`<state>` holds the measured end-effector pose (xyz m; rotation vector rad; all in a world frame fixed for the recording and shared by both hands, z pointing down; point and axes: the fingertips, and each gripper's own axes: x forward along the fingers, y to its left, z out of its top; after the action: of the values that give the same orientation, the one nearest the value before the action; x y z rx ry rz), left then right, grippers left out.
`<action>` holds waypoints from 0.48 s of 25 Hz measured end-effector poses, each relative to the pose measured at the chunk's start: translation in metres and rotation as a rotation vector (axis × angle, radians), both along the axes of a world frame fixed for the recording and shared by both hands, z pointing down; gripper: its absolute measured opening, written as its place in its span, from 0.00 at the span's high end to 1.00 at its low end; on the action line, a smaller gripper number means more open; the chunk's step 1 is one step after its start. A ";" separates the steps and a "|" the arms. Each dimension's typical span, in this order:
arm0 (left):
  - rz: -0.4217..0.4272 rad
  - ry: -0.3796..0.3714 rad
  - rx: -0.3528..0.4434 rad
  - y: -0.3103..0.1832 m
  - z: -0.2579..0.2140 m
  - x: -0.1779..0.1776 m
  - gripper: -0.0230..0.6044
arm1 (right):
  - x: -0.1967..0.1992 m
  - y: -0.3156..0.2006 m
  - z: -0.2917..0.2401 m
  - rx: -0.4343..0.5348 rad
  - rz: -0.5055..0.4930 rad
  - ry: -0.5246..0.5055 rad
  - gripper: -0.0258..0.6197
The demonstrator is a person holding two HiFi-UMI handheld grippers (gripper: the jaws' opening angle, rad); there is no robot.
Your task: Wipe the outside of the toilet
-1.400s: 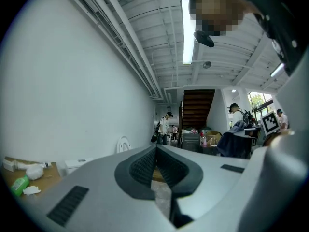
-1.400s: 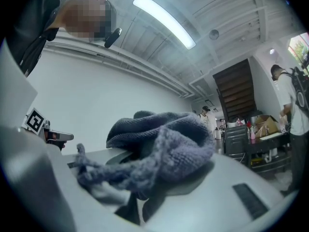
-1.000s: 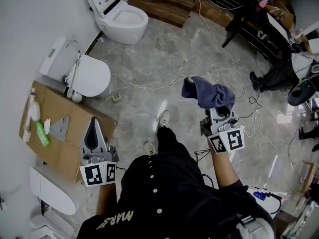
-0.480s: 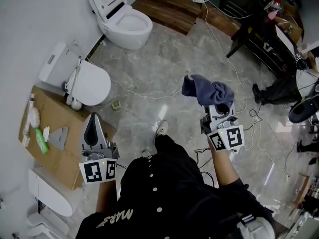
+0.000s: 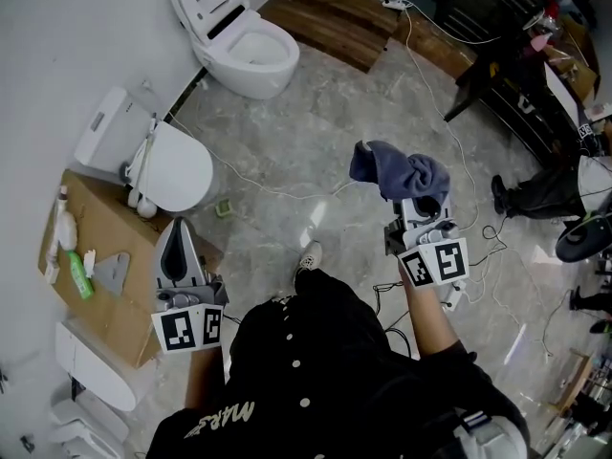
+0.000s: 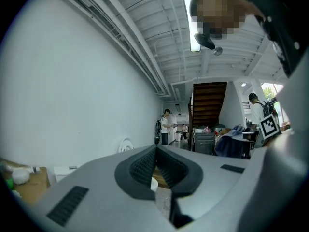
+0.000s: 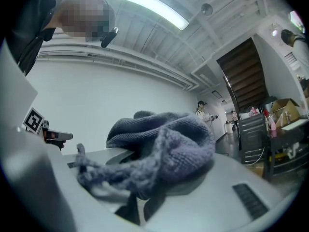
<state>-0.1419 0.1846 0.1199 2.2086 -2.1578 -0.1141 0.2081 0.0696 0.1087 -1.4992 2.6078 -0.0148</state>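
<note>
A white toilet (image 5: 251, 53) with its lid raised stands by the wall at the top. A second white toilet (image 5: 158, 161), lid down, sits nearer at the left. My right gripper (image 5: 419, 201) is held up over the marble floor, shut on a blue-grey knitted cloth (image 5: 400, 175) that bunches over its tips; in the right gripper view the cloth (image 7: 161, 146) drapes across both jaws. My left gripper (image 5: 179, 235) hangs low over the cardboard's edge, just short of the nearer toilet. In the left gripper view its pads (image 6: 144, 166) meet with nothing between them.
A cardboard sheet (image 5: 115, 299) at the left carries a green bottle (image 5: 80, 275) and a white bottle (image 5: 63, 228). Another white fixture (image 5: 91, 371) lies at the lower left. Cables (image 5: 435, 103) trail over the floor. Wooden steps (image 5: 335, 8) and dark furniture (image 5: 516, 75) stand beyond.
The view has drifted slightly toward the toilets as the person steps forward. Both grippers keep the same pose, and the cloth stays in the right one.
</note>
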 end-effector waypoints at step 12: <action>-0.018 -0.008 -0.017 -0.059 -0.002 0.042 0.95 | 0.034 -0.068 0.016 -0.030 -0.035 -0.051 0.80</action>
<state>-0.0994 0.1253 0.1179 2.1850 -2.1740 -0.0874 0.2419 0.0016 0.1250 -1.4428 2.6053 -0.0951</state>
